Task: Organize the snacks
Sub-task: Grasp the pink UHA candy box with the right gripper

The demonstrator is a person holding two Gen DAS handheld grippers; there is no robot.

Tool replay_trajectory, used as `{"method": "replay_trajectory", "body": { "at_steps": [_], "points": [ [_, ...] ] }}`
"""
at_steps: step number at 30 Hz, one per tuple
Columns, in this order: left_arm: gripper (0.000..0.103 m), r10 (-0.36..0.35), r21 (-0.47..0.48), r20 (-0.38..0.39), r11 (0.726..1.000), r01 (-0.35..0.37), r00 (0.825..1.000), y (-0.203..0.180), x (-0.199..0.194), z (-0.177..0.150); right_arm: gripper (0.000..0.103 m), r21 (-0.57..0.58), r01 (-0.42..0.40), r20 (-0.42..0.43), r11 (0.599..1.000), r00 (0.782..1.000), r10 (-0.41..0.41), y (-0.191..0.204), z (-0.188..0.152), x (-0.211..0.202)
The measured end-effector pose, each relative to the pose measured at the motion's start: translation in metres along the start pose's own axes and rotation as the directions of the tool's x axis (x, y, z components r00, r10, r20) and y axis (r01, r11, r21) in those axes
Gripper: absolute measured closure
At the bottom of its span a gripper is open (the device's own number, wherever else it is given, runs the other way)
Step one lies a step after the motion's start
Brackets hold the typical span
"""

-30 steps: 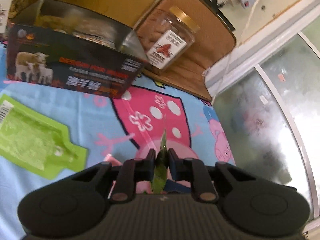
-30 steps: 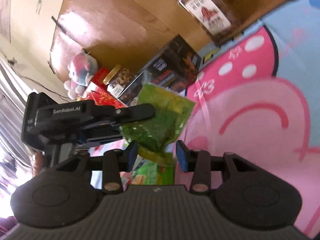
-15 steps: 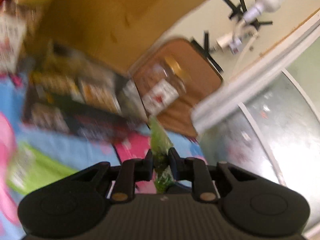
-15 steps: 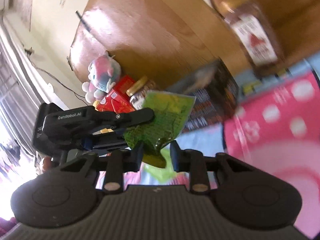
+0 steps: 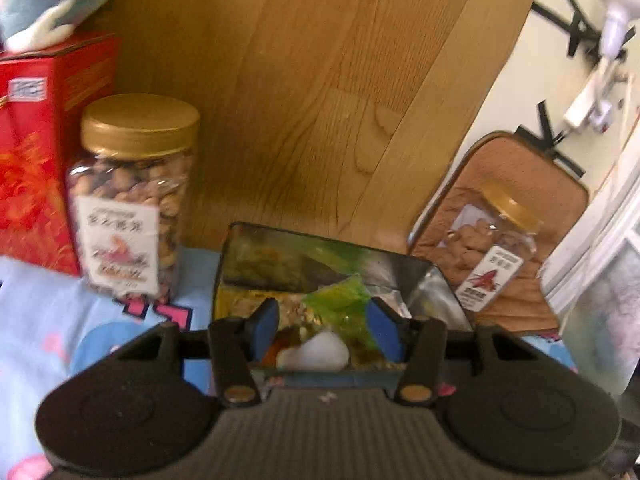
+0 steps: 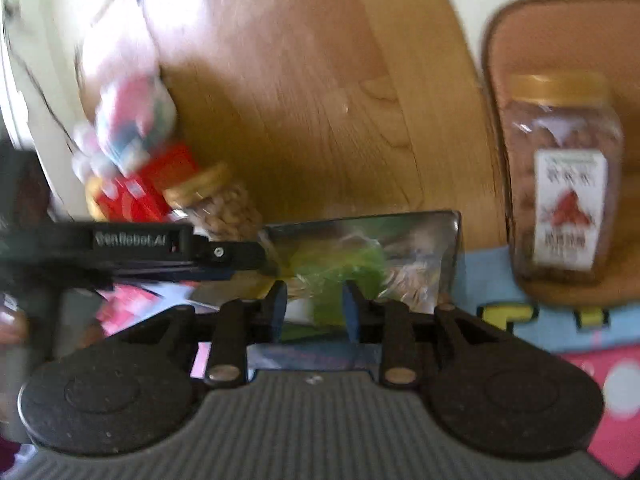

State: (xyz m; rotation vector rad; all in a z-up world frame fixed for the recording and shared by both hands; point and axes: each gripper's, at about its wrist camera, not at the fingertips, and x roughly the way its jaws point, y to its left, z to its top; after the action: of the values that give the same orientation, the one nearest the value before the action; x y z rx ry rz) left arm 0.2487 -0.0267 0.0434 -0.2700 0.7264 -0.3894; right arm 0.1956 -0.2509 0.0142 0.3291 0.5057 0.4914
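Note:
A green snack packet (image 5: 344, 300) lies inside the open foil-lined dark box (image 5: 240, 256), among other snacks. My left gripper (image 5: 326, 326) is open just above the box, its blue pads either side of the packet and not touching it. In the right wrist view the same packet (image 6: 340, 276) shows in the box (image 6: 448, 248). My right gripper (image 6: 314, 308) is open in front of the box and holds nothing. The left gripper's arm (image 6: 168, 244) reaches in from the left.
A nut jar with a gold lid (image 5: 132, 200) and a red carton (image 5: 32, 168) stand left of the box. A second jar (image 5: 492, 256) stands right on a brown mat (image 5: 520, 168). A wooden board (image 5: 320, 100) stands behind. A cartoon-print cloth (image 6: 600, 364) covers the surface.
My left gripper carried the green packet up and over to the box, then opened and let it go inside. My right gripper moved along toward the box, still open.

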Motion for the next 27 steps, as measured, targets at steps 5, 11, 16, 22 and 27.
{"method": "replay_trajectory", "body": {
  "at_steps": [5,11,16,22,27],
  "points": [
    [0.053,-0.078,-0.015,0.02,0.997,0.079,0.997,0.013,-0.043,-0.038,0.067,0.1,-0.055,0.02,0.994,0.998,0.053,-0.009,-0.032,-0.049],
    [0.053,-0.083,-0.008,-0.063,0.997,0.083,0.995,0.02,-0.068,-0.097,0.067,0.237,-0.075,-0.055,0.968,0.994,0.091,-0.023,-0.082,-0.083],
    [0.053,-0.051,0.06,-0.119,0.996,0.058,0.992,0.006,-0.075,-0.135,0.067,0.314,-0.079,-0.098,0.946,0.988,0.115,-0.018,-0.106,-0.1],
    [0.057,-0.182,-0.005,-0.214,0.983,0.185,0.96,0.004,-0.084,-0.171,0.067,0.271,-0.076,-0.208,0.96,0.969,0.135,0.026,-0.114,-0.068],
    [0.056,-0.216,-0.003,-0.158,0.976,0.219,0.963,0.014,-0.126,-0.178,0.067,0.138,-0.193,-0.224,0.971,0.949,0.22,0.078,-0.115,-0.063]
  ]
}}
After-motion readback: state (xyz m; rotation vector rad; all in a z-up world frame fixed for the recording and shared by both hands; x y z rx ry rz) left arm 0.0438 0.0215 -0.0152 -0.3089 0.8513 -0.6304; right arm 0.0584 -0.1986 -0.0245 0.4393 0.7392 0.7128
